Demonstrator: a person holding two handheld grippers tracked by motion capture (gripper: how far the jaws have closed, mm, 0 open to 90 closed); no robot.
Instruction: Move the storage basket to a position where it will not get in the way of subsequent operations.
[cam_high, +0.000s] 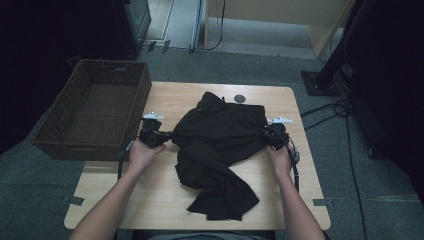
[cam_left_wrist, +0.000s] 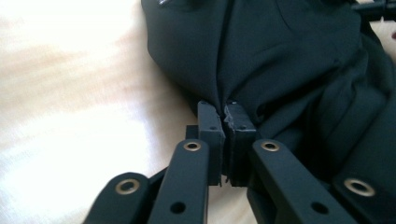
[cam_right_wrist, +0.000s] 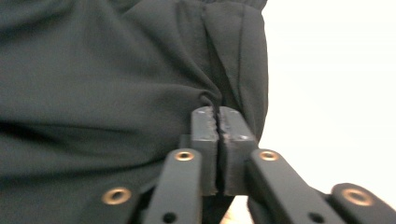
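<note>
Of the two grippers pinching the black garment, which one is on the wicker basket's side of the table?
The left gripper, shut on the black garment at its left edge, sits beside the wicker basket. The right gripper grips the opposite edge, away from it.

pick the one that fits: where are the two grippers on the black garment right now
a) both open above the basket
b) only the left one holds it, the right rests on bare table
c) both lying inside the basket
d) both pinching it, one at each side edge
d: the left gripper and the right gripper each have their jaws closed on a fold of the black garment, at its opposite side edges in the high view.
</note>
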